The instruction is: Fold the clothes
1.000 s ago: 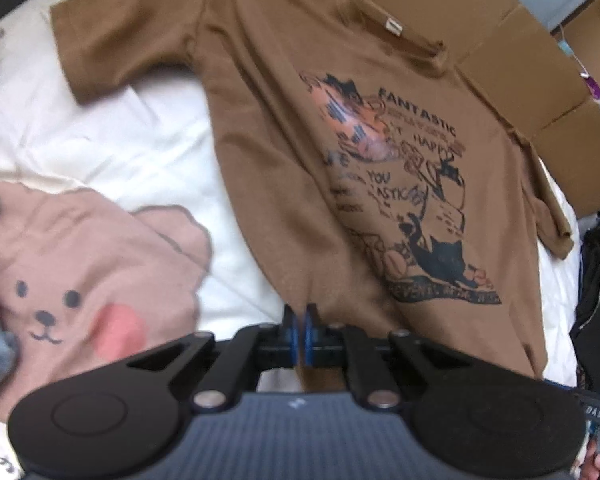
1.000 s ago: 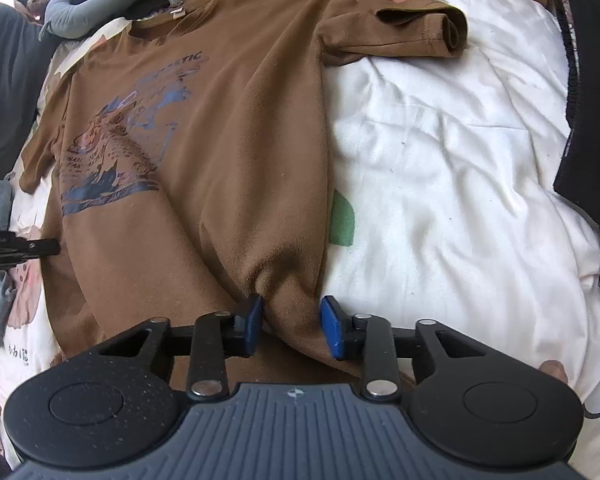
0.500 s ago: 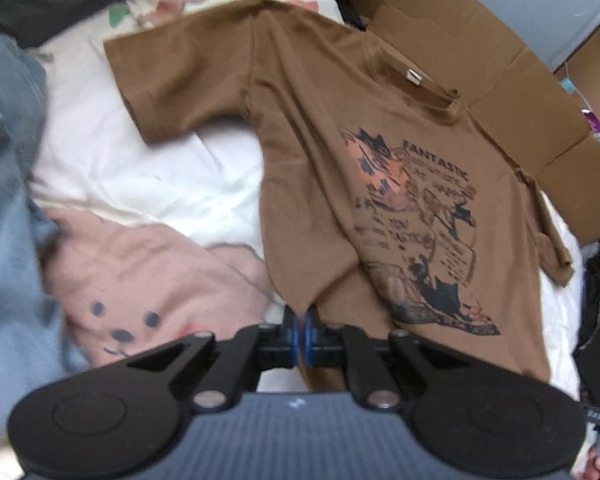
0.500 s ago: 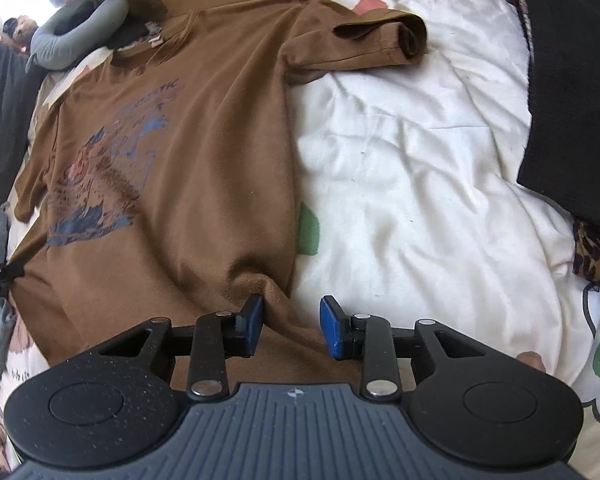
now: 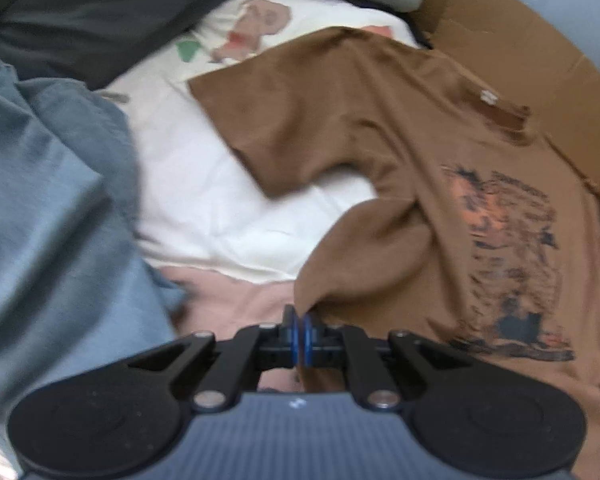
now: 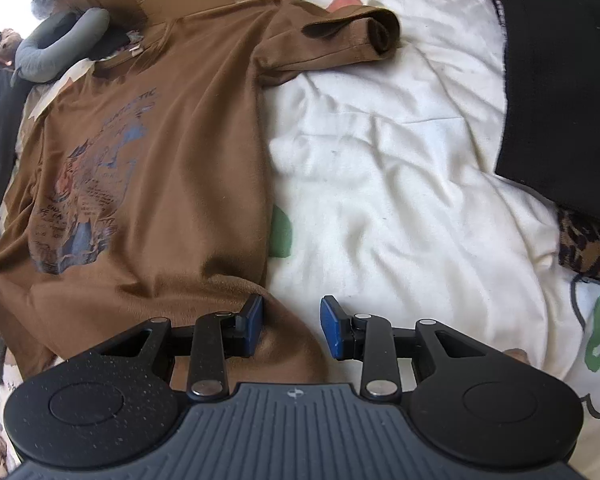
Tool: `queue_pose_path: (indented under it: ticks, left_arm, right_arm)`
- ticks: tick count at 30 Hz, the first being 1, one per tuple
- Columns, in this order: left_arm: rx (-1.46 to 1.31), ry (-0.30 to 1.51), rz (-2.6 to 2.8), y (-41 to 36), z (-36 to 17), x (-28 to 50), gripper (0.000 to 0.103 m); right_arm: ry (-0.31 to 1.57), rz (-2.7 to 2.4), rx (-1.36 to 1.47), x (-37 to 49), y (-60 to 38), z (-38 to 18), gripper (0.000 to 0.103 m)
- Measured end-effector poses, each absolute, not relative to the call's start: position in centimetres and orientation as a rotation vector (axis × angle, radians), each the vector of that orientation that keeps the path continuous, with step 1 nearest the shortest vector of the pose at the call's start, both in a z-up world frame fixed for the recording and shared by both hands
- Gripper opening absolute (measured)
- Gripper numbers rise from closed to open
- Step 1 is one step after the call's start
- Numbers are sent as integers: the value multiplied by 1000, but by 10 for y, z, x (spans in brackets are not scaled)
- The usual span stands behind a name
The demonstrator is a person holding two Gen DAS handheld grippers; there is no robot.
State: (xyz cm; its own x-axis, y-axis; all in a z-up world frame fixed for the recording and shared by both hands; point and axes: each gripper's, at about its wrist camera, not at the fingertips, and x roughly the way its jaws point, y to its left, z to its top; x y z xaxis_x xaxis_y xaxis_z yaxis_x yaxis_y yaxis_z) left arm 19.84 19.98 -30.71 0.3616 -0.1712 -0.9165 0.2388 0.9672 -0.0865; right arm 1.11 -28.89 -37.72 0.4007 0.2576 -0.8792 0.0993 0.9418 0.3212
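left gripper (image 5: 300, 330): fingers clamped on brown t-shirt (image 5: 380, 152) hem corner, lifted inward since 1 s ago
right gripper (image 6: 290, 328): fingers apart over other hem corner
t-shirt: on bed (image 6: 400, 168)
step: side fold started

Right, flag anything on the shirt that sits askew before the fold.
The shirt's sleeve by the black cloth is rolled over on itself, not flat. The hem is bunched where the left tongs pinch it.
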Motion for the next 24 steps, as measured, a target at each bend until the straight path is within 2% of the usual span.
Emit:
queue_pose_path:
  ticks: [5, 9, 11, 13, 17, 18, 20, 22, 23, 24]
  left_arm:
    - [96, 1255, -238, 206, -330, 203, 5]
    - [107, 1311, -237, 207, -346, 196, 14]
    - [75, 1318, -233, 212, -348, 191, 24]
    - [58, 1323, -221, 218, -351, 187, 41]
    - [15, 1323, -243, 225, -351, 177, 45]
    - [7, 1325, -246, 224, -350, 174, 45]
    - [-17, 1336, -265, 223, -351, 169, 45]
    - [-43, 1353, -283, 221, -352, 163, 45]
    - [-50, 1354, -292, 220, -353, 159, 46]
    - [-57, 1354, -300, 218, -353, 156, 47]
  right_arm:
    - [1185, 166, 364, 10, -281, -377, 40]
    - [1208, 166, 361, 4, -279, -379, 44]
    - [1225, 165, 362, 0, -280, -381, 45]
    - [1238, 172, 367, -4, -281, -384, 45]
    - [1238, 187, 377, -7, -279, -385, 45]
    - [1239, 192, 382, -7, -279, -385, 44]
    - [1240, 202, 390, -7, -277, -385, 24]
    - [1241, 213, 399, -7, -276, -385, 15]
    - [1242, 220, 399, -7, -276, -383, 7]
    - [1243, 228, 398, -6, -276, -381, 6]
